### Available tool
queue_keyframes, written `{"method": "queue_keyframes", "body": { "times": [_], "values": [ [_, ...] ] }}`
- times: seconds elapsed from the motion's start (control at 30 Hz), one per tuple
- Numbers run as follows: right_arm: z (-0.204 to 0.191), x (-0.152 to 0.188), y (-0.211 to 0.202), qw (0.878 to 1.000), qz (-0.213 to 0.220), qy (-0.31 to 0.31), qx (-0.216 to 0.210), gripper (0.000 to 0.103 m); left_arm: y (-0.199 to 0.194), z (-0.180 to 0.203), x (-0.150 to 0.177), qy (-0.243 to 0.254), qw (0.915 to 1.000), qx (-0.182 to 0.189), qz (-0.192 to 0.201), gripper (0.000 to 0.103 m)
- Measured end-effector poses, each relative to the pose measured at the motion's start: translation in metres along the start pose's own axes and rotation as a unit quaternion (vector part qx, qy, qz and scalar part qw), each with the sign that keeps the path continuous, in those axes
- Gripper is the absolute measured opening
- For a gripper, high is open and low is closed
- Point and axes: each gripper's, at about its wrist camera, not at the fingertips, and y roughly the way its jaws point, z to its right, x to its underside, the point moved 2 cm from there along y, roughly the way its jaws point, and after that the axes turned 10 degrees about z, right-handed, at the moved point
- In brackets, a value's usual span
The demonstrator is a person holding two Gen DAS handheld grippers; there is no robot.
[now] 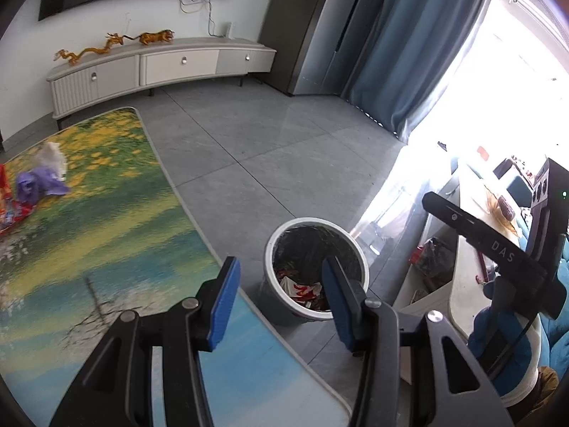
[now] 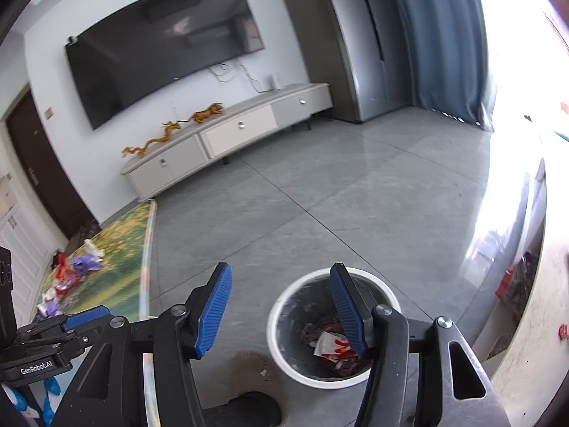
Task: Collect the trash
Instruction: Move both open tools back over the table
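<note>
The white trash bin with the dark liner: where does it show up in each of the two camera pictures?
Left wrist view: the trash bin stands on the grey floor at lower centre, beside the table's edge, partly behind one finger of the open left tongs.
Right wrist view: it is at lower centre-right, behind the open right tongs.
Shared landmark: the TV cabinet with golden figurines against the far wall.

The right gripper's near finger (image 2: 346, 311) hides part of the trash bin (image 2: 281, 323) at lower centre. Litter (image 1: 32, 186) at the left edge is blurred and cut off. Bright window glare (image 1: 512, 82) washes out the upper right.
</note>
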Motion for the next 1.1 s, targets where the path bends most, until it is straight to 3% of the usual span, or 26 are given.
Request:
{"method": "queue_keyframes", "body": {
  "times": [0.5, 0.77, 1.1],
  "values": [
    [-0.096, -0.016, -0.050, 0.994, 0.029, -0.066, -0.081, 0.056, -0.109, -0.079, 0.023, -0.048, 0.9948, -0.059, 0.067, 0.046],
    [-0.146, -0.009, -0.056, 0.989, 0.018, -0.099, -0.110, 0.058, -0.165, -0.149, 0.052, -0.080, 0.9853, -0.114, 0.098, 0.046],
    [-0.201, 0.008, -0.032, 0.981, -0.021, -0.136, -0.139, 0.059, -0.216, -0.238, 0.084, -0.103, 0.9697, -0.191, 0.112, 0.046]
  ]
}}
